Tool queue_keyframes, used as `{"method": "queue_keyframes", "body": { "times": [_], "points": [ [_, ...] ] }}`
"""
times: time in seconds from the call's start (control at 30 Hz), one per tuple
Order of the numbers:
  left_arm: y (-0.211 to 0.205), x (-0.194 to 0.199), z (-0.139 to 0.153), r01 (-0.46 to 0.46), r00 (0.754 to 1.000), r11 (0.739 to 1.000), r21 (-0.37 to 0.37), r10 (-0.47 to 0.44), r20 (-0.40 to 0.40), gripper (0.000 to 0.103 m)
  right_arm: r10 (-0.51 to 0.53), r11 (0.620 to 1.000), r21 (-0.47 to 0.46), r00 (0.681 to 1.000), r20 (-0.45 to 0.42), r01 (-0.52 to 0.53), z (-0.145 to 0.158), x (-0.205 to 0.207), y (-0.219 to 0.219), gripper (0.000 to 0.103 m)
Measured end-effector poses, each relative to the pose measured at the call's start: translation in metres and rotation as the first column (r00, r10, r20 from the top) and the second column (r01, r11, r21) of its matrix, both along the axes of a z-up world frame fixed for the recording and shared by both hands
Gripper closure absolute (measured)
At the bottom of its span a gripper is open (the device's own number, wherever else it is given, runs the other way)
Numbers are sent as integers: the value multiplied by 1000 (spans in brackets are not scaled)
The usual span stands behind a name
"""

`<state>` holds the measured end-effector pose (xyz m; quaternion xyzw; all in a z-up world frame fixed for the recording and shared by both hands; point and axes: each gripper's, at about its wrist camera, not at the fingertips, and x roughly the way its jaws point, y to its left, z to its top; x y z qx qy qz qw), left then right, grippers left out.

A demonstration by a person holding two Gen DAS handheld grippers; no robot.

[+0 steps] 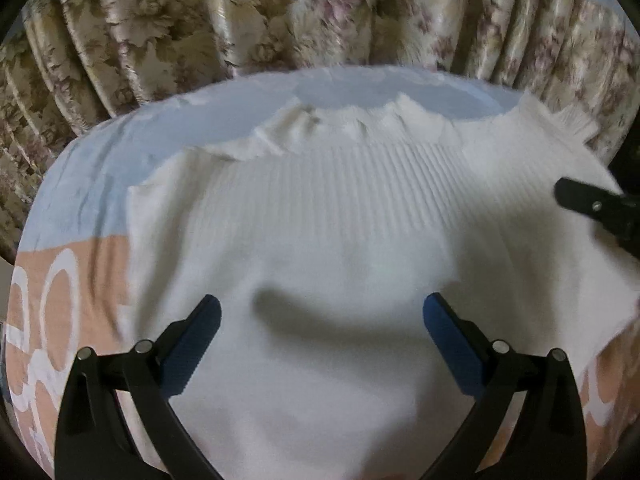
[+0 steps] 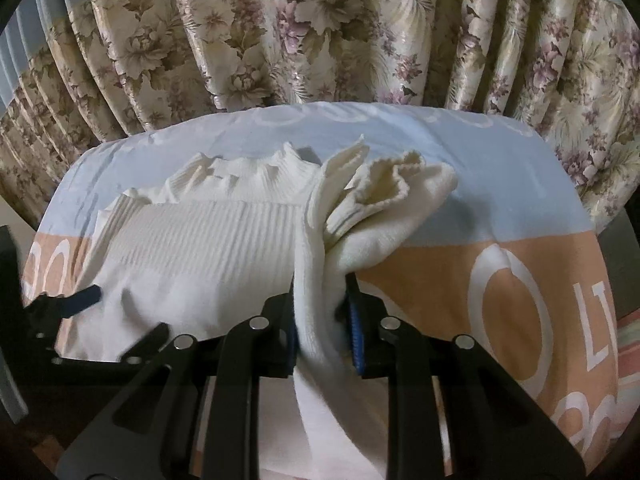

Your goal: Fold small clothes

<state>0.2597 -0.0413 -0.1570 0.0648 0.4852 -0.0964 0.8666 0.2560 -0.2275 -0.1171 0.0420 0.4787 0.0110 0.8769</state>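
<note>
A small white ribbed knit garment (image 1: pixel 320 216) lies spread on a bed. My left gripper (image 1: pixel 322 320) is open just above its smooth lower part, its blue pads (image 1: pixel 200 340) wide apart and holding nothing. My right gripper (image 2: pixel 322 320) is shut on the garment's sleeve (image 2: pixel 320 280), a bunched strip of white knit pinched between the blue pads; the sleeve's cuff end (image 2: pixel 384 188) is lifted and crumpled beyond the fingers. The left gripper also shows in the right wrist view (image 2: pixel 76 300) at the garment's left edge. A right finger (image 1: pixel 588 200) shows at the right in the left wrist view.
The bed has a cover of pale blue and peach (image 2: pixel 420 280) with white rings and letters. A floral pleated curtain (image 2: pixel 320 32) hangs close behind the bed's far edge. The bed's rounded right edge (image 2: pixel 600 248) drops off to a dark area.
</note>
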Motion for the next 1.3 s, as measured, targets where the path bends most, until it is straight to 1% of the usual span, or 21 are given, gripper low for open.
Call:
{"method": "queue_keyframes", "body": {
  "times": [0.13,0.23,0.27,0.43,0.57,0.67,0.8,0.87,0.9,0.93,0.97,1.0,1.07,1.1,1.17,1.2,1.23,1.3],
  "points": [
    [41,2,15,-28,1000,1000,-1,28,14,1,-1,1000,-3,1000,0,1,6,5,24,83],
    [72,3,19,-67,996,997,43,64,54,2,19,1000,-12,1000,5,-19,12,10,52,84],
    [83,3,20,-80,995,996,47,77,60,1,25,1000,-11,1000,8,-25,14,11,62,84],
    [131,0,21,-112,992,994,9,111,63,2,57,998,-9,998,12,-57,17,22,112,85],
    [163,-6,21,-158,985,987,19,156,74,2,105,994,-9,994,0,-105,4,30,165,85],
    [184,-13,23,-197,978,980,22,194,79,2,119,993,-3,993,-11,-119,-11,28,192,85],
    [206,-20,25,-236,969,971,25,234,83,2,156,988,-4,985,-80,-157,-38,26,219,86],
    [213,-22,26,-250,966,968,16,248,78,2,163,986,-15,983,-81,-165,-45,23,225,85],
    [214,-23,26,-251,965,968,14,249,77,2,175,984,-22,982,-74,-177,-44,23,227,82],
    [214,-24,28,-251,965,968,11,250,78,2,185,983,-5,980,-75,-186,-42,23,227,72],
    [214,-25,29,-251,965,968,10,249,80,2,210,977,53,974,-80,-206,-40,24,225,67],
    [213,-25,30,-249,965,968,8,248,82,2,225,972,86,971,-82,-218,-37,24,222,63],
    [212,-26,33,-242,967,970,6,240,85,2,250,963,120,965,-74,-240,-27,21,214,63],
    [212,-26,34,-240,967,971,8,239,86,2,262,958,140,963,-63,-251,-19,18,207,63],
    [208,-26,37,-233,968,972,13,231,93,2,258,953,178,965,-45,-247,-7,12,191,57],
    [207,-25,38,-231,969,973,14,229,94,2,254,949,201,967,-36,-242,-2,9,181,51],
    [206,-25,38,-230,969,973,13,228,94,2,247,947,219,969,-28,-235,3,8,171,48],
    [203,-23,40,-222,971,975,-1,221,87,2,217,953,218,976,-7,-210,13,4,146,48]
  ]
}}
